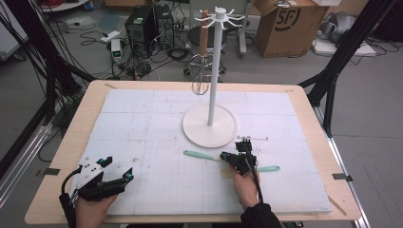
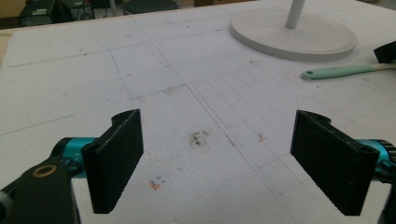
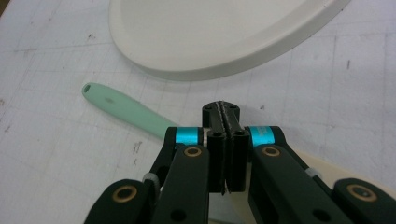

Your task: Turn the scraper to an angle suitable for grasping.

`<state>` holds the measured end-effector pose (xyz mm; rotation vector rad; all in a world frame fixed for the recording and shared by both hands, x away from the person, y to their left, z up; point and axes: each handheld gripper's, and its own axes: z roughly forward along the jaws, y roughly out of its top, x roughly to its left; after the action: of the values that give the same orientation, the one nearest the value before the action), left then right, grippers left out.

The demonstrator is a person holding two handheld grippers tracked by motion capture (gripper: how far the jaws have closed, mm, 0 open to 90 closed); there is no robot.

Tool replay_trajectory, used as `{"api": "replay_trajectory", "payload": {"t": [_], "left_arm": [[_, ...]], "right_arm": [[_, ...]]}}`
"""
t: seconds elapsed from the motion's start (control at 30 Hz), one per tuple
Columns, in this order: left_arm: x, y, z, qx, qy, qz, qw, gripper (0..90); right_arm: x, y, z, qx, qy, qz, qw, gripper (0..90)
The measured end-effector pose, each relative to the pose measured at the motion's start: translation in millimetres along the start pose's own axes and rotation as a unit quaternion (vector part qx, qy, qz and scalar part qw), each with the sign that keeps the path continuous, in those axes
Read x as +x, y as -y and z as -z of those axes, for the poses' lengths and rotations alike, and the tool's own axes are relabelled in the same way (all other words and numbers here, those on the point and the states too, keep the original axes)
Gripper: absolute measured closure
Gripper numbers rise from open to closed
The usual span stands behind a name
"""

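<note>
A mint-green spatula lies flat on the white foam board, its handle end pointing left. My right gripper rests over its middle, jaws pressed together with nothing seen between them. In the right gripper view the spatula's handle runs under the right gripper. A white utensil stand rises behind it on a round base. From one of its hooks hangs a whisk with a wooden handle. My left gripper sits at the near left, open and empty.
The foam board covers most of a wooden table. The stand's base and the spatula lie far ahead in the left gripper view. Cables, computer boxes, a stool and a cardboard box stand on the floor beyond.
</note>
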<state>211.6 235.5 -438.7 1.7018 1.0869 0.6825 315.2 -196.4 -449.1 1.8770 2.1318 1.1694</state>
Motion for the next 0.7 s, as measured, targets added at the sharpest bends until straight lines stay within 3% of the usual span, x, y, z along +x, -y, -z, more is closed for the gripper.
{"api": "replay_trajectory", "payload": {"t": [0.13,0.17,0.27,0.3,0.4,0.6,0.7], "left_arm": [[-0.3,-0.1,-0.3,0.000,0.000,-0.001,1.0000,17.7],[-0.5,-0.1,-0.3,0.000,0.001,-0.002,1.0000,17.7],[-0.6,-0.1,-0.2,0.000,-0.001,-0.001,1.0000,17.7],[-0.4,0.0,-0.2,0.000,-0.001,0.000,1.0000,17.7],[-0.5,-0.1,-0.3,0.000,-0.001,-0.001,1.0000,17.7],[-1.2,-0.2,-0.4,-0.001,0.000,0.000,1.0000,17.7],[-1.3,-0.4,-0.4,0.000,0.000,-0.002,1.0000,17.7]], "right_arm": [[-0.1,0.9,0.8,0.001,-0.005,0.006,1.0000,87.8],[0.1,0.7,1.2,-0.003,-0.007,0.006,1.0000,81.7],[0.8,0.1,5.8,-0.021,-0.023,0.013,0.9994,81.7],[1.9,0.1,7.8,-0.026,-0.028,0.016,0.9991,79.2],[4.3,0.7,12.0,-0.030,-0.041,0.029,0.9983,60.7],[7.0,4.3,21.0,-0.024,-0.066,0.053,0.9961,44.8],[6.1,5.6,26.3,-0.026,-0.079,0.067,0.9943,42.3]]}}
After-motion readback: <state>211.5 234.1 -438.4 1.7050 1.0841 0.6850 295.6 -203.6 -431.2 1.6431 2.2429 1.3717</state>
